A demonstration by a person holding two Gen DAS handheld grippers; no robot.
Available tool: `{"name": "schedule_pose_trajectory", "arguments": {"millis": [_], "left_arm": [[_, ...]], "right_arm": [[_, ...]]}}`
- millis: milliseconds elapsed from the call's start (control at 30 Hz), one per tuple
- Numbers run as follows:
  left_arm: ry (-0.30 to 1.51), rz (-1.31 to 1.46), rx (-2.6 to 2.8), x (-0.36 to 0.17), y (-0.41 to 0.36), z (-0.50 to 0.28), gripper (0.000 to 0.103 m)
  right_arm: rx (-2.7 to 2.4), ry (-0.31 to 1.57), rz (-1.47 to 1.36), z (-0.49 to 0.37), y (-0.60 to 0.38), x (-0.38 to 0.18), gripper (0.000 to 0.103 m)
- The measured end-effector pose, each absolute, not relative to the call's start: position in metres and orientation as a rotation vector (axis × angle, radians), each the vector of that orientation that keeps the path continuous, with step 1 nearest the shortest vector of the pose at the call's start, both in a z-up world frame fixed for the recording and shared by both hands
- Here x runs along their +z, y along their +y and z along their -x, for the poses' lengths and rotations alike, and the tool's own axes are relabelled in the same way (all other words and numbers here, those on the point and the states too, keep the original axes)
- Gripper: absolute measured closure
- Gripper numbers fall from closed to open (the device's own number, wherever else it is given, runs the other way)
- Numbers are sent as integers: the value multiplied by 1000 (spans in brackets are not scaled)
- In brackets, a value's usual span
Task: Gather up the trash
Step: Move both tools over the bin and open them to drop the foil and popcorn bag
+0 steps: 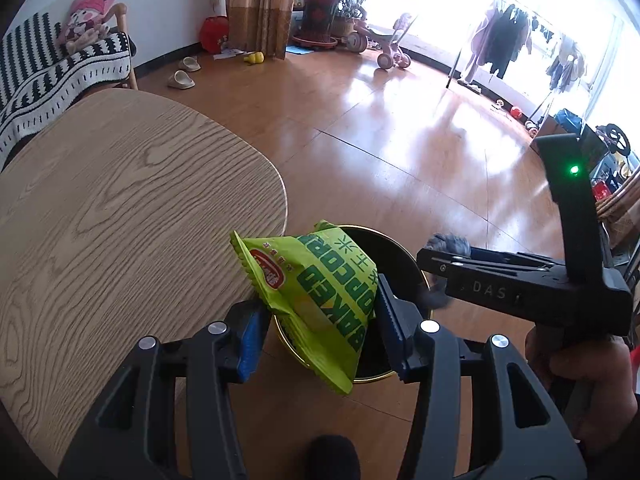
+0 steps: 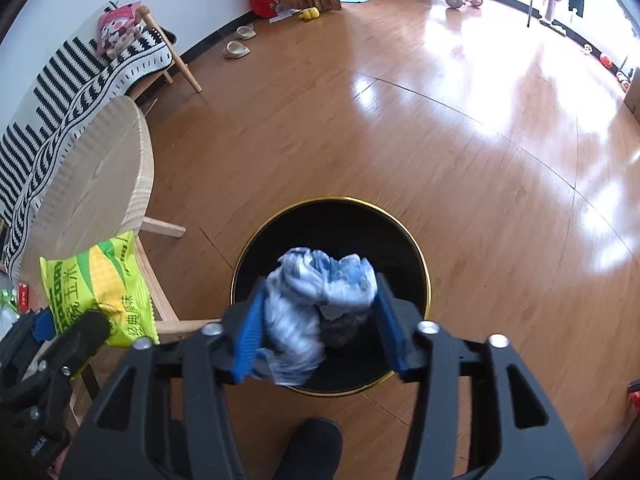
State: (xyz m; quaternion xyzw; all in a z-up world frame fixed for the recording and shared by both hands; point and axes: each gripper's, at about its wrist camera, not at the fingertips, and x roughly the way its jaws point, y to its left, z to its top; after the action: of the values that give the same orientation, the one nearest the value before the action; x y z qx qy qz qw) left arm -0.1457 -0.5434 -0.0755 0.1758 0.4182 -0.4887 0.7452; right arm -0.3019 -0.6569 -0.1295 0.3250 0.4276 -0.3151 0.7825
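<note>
Nearest the lens, bottom centre of both views: a dark rounded shape, possibly a shoe toe; cannot tell.

Left wrist view, left to right. Light oak-grain rounded tabletop (image 1: pixel 120 208) fills the left half, bare where visible. Centre low: left gripper (image 1: pixel 322 340), blue pads wide apart, with the lime-green foil popcorn snack bag (image 1: pixel 316 296) between them. The left pad touches the bag's edge; whether the right pad presses it, cannot tell, so the grip looks loose or one-sided. The bag hangs over the near left rim of the round black gold-rimmed waste bin (image 1: pixel 404 256). Right: the right gripper seen side-on, a grey scrap at its tip.

Right wrist view. Lower left: the same bag, beside the table edge. Centre low: right gripper (image 2: pixel 320 328), pads spread, the crumpled pale blue-and-white wrapper (image 2: pixel 316 304) between them directly above the bin mouth; blurred, so held or falling, cannot tell.

Risks, as judgement: the bag straddles the rim and is broad; let go here, it could catch the rim and slide to the floor. The light wrapper may cling to a pad. The two grippers are near one another over the bin; they could knock together.

Count: trash pieces 2, bin 1, table 1, grippers 2.
</note>
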Motion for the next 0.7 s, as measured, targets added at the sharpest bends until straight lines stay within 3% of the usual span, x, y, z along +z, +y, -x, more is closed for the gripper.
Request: {"name": "schedule_pose_trajectory", "arguments": {"millis": [500, 700], "left_arm": [[940, -398, -1145, -94, -571, 157, 53], [918, -402, -1152, -92, -571, 158, 36]], "right_arm": [[-784, 828, -748, 333, -670, -119, 38], [-799, 809, -753, 340, -670, -117, 36]]}}
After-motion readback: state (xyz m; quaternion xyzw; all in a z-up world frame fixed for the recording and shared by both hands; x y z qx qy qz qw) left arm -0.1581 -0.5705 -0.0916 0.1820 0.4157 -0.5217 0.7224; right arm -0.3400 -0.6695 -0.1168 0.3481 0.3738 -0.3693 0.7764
